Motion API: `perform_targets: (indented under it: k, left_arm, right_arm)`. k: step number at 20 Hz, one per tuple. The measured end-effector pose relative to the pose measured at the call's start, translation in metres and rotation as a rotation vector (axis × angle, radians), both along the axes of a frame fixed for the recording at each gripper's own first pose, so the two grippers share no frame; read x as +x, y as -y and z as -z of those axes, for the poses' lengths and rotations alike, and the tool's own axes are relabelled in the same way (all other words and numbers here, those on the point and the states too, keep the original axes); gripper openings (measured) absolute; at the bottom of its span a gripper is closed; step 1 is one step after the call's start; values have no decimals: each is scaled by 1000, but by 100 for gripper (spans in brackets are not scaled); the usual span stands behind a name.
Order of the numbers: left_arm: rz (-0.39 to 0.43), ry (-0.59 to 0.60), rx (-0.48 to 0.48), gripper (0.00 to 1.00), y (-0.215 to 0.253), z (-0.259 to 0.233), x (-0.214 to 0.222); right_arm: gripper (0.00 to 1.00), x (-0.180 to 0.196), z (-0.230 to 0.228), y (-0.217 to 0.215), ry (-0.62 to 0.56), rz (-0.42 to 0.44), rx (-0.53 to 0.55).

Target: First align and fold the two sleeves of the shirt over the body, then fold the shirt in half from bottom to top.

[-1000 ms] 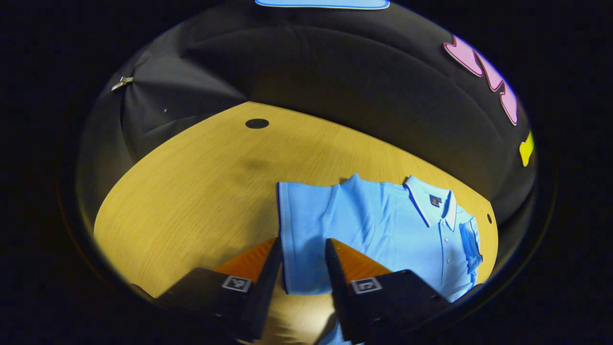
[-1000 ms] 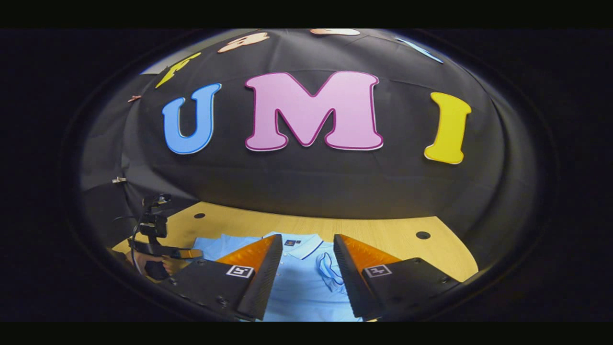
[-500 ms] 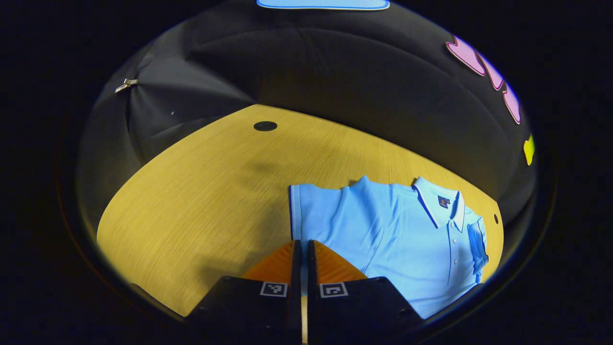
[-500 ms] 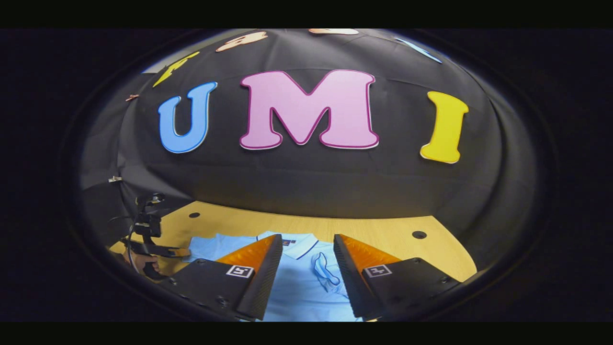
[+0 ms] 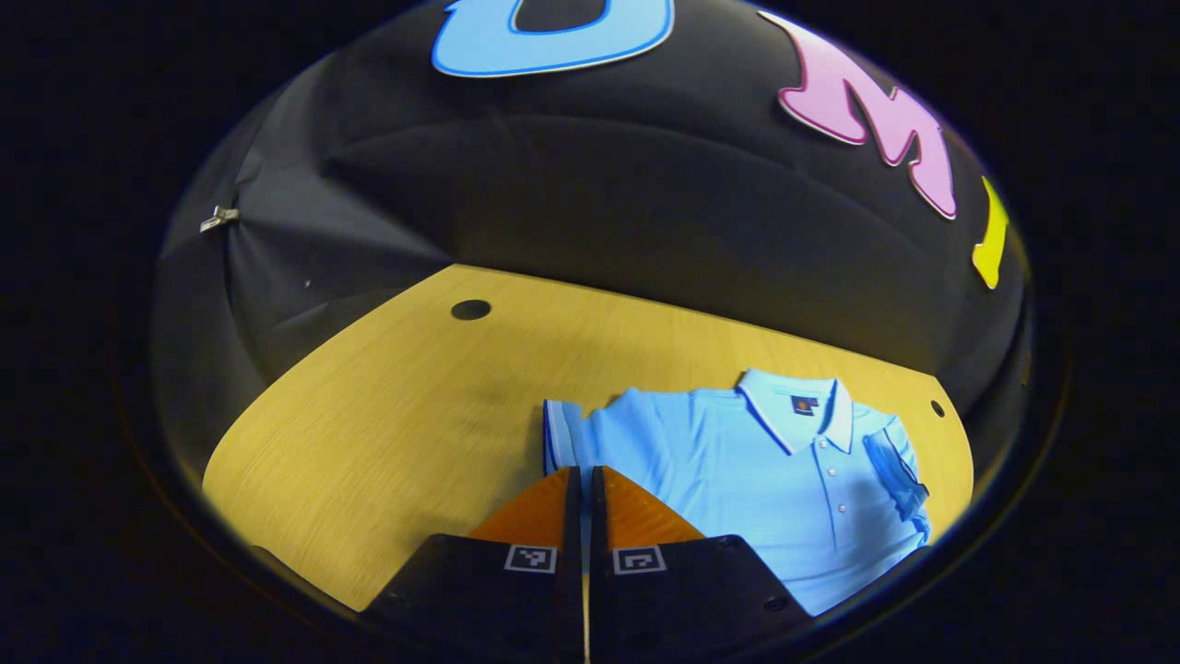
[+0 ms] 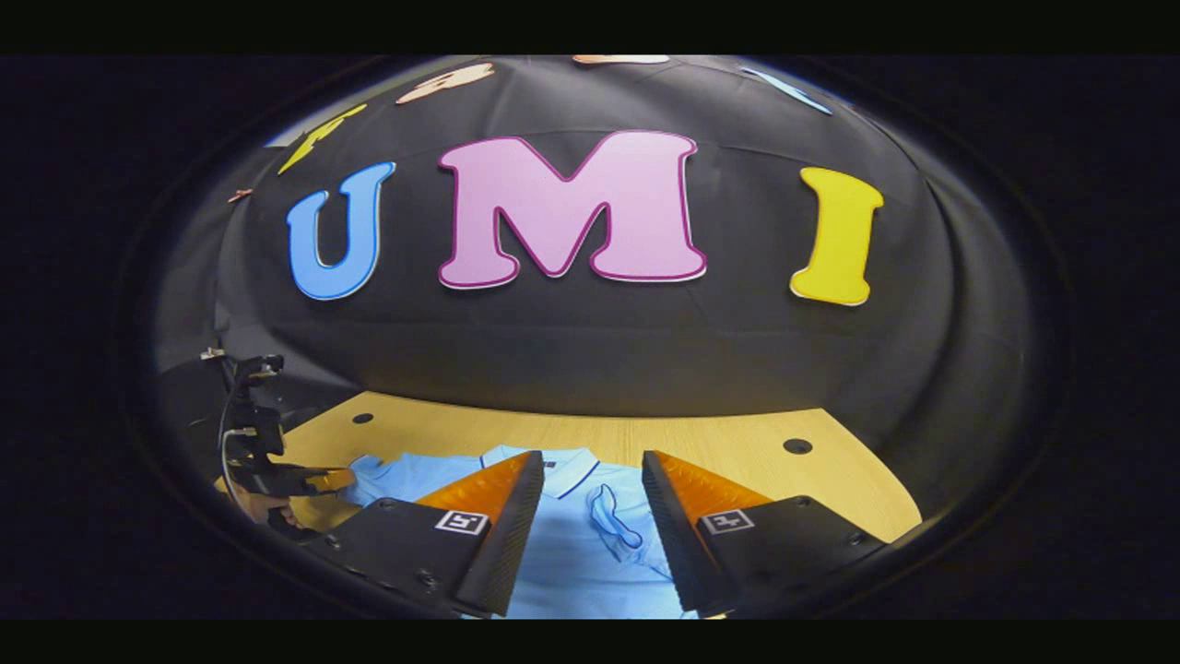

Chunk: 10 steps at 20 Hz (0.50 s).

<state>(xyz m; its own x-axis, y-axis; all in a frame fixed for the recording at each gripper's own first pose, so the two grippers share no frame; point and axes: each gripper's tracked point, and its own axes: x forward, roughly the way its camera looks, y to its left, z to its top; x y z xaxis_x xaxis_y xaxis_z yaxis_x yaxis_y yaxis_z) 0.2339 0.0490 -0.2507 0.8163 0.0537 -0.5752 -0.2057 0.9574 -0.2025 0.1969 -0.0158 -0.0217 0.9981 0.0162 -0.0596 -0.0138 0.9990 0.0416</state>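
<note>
The left gripper [image 5: 582,480] has its fingers pinched together on the sleeve edge [image 5: 559,433] of the light blue short-sleeved polo shirt [image 5: 774,480], which lies flat on the yellow wooden bench [image 5: 369,415] at about four o'clock. Carry that sleeve toward three o'clock, low and taut, onto the body. The right gripper [image 6: 584,489] hovers over the shirt, fingers spread wide, empty.

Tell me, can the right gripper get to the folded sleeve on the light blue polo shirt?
Probably yes. The right gripper hangs open above the light blue polo shirt, and the folded sleeve lies uncovered between its fingers.
</note>
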Motion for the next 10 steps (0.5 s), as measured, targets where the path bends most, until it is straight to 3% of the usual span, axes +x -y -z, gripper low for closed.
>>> perform_targets:
  k: [10]
  left_arm:
    - [240, 55, 63, 8, 89, -14, 14]
  right_arm:
    - [68, -2, 13, 7, -42, 6, 9]
